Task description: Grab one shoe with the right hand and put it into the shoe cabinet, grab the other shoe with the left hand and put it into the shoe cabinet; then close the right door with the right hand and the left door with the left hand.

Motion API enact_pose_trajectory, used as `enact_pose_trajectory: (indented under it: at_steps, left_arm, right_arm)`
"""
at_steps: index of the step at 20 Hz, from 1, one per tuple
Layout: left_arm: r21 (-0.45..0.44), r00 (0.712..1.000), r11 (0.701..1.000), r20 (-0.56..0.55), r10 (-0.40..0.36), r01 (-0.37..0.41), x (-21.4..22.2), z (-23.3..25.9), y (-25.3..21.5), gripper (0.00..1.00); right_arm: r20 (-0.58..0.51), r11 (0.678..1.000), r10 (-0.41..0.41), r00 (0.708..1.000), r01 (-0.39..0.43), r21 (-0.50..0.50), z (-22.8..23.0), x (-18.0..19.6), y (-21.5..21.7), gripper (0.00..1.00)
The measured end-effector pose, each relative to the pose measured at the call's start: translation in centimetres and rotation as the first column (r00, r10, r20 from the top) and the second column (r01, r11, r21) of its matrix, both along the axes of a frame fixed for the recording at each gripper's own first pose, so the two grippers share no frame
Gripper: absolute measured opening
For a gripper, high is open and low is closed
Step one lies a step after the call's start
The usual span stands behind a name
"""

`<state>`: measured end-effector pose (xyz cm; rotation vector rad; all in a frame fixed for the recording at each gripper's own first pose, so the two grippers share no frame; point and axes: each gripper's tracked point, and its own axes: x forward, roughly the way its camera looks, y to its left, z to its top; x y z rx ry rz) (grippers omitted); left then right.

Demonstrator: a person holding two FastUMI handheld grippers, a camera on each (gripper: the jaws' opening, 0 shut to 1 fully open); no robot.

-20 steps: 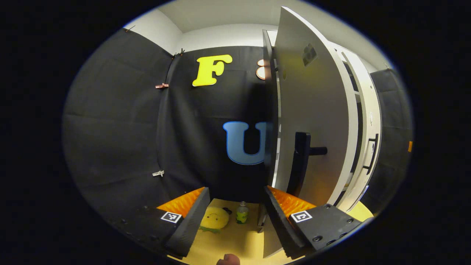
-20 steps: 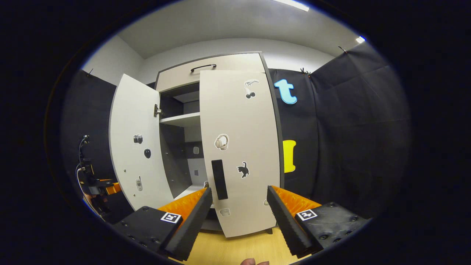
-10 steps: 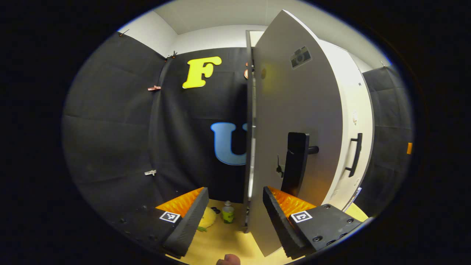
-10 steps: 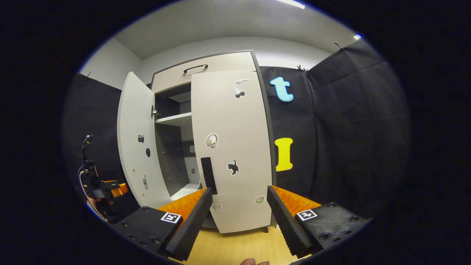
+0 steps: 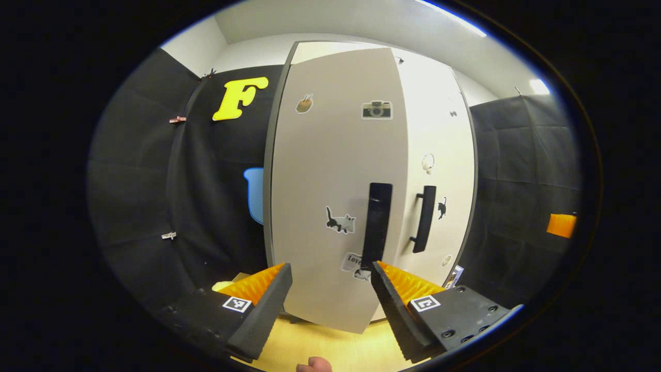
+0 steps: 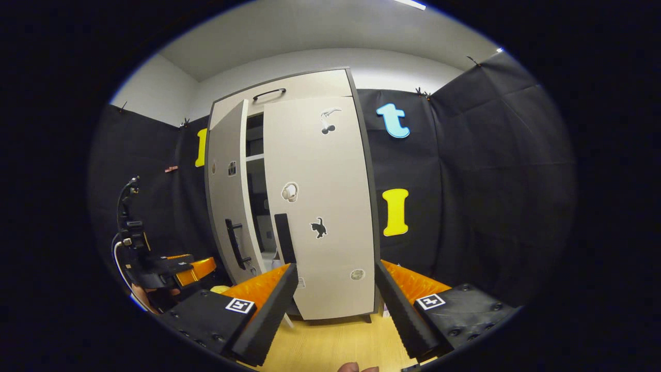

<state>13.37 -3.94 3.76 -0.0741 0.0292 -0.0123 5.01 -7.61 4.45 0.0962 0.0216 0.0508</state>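
The shoe cabinet's left door [image 5: 330, 155] faces me almost shut in the left gripper view, its black handle [image 5: 377, 227] just above my right fingertip. My left gripper [image 5: 329, 271] is open close in front of that door, holding nothing. The right door [image 5: 439, 155] lies flat beyond it. In the right gripper view the right door [image 6: 320, 206] is shut and the left door [image 6: 227, 196] stands slightly ajar, a dark gap with a shelf edge between them. My right gripper [image 6: 335, 268] hangs open and empty, back from the cabinet. The left gripper [image 6: 175, 266] shows at far left.
A top drawer with a black handle [image 6: 268, 94] sits above the doors. The yellow wooden floor [image 6: 335, 341] runs under the cabinet. A yellow soft object [image 5: 222, 285] lies on the floor left of the cabinet. Black cloth walls close in on both sides.
The left door has swung from wide open, edge-on to me, to nearly shut. The right door has settled flush. The right gripper has drawn back a little.
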Motion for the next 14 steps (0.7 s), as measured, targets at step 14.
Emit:
enact_pose_trajectory:
  at_steps: [14]
  left_arm:
    - [0.014,0.994,0.999,0.104,0.038,-0.039,-8.7,4.5,-1.6,0.95]
  right_arm:
    - [0.011,0.999,0.041,0.999,-0.041,-0.017,-0.2,-0.8,0.8,0.98]
